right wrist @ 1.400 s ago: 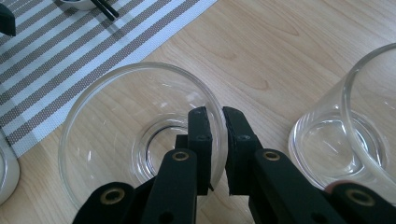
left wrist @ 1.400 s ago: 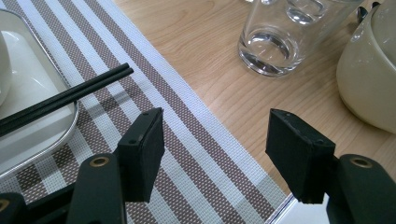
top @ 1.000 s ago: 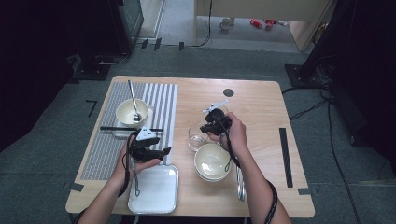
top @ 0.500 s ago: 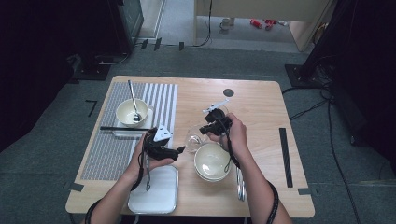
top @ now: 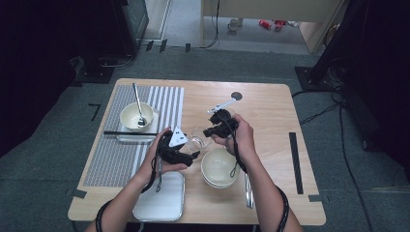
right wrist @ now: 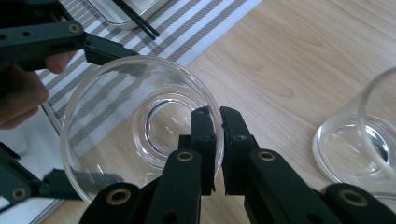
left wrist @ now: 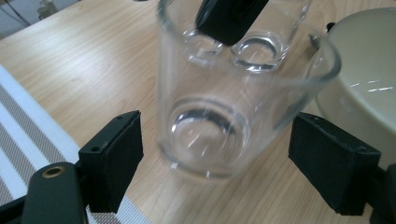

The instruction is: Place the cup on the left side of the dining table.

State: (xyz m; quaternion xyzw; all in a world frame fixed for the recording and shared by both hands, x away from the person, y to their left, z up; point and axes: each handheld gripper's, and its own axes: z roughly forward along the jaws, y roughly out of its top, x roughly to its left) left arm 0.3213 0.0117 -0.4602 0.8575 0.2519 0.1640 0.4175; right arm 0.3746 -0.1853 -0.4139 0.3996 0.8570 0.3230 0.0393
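Note:
A clear drinking glass [left wrist: 219,93] stands on the wooden table [top: 261,106], just left of a cream bowl [left wrist: 369,84]. My right gripper [right wrist: 218,116] is shut on the glass [right wrist: 140,130], one jaw inside the rim and one outside. My left gripper [left wrist: 219,140] is open, its pads [left wrist: 112,154] on either side of the glass's lower body with a gap on each side. From above, the glass [top: 197,141] sits between the left gripper [top: 192,151] and the right gripper [top: 209,131]. A second empty glass [right wrist: 359,144] stands close by.
Stacked cream bowls [top: 220,166] sit in front of the right hand, with cutlery [top: 248,191] beside them. A metal tray [top: 159,198] lies at the front left. On the striped mat [top: 116,154] are a bowl with a spoon [top: 137,116] and black chopsticks [top: 128,133].
My left gripper has moved right, off the striped mat, and now straddles the glass. The right gripper has stayed shut on the rim, nearly still.

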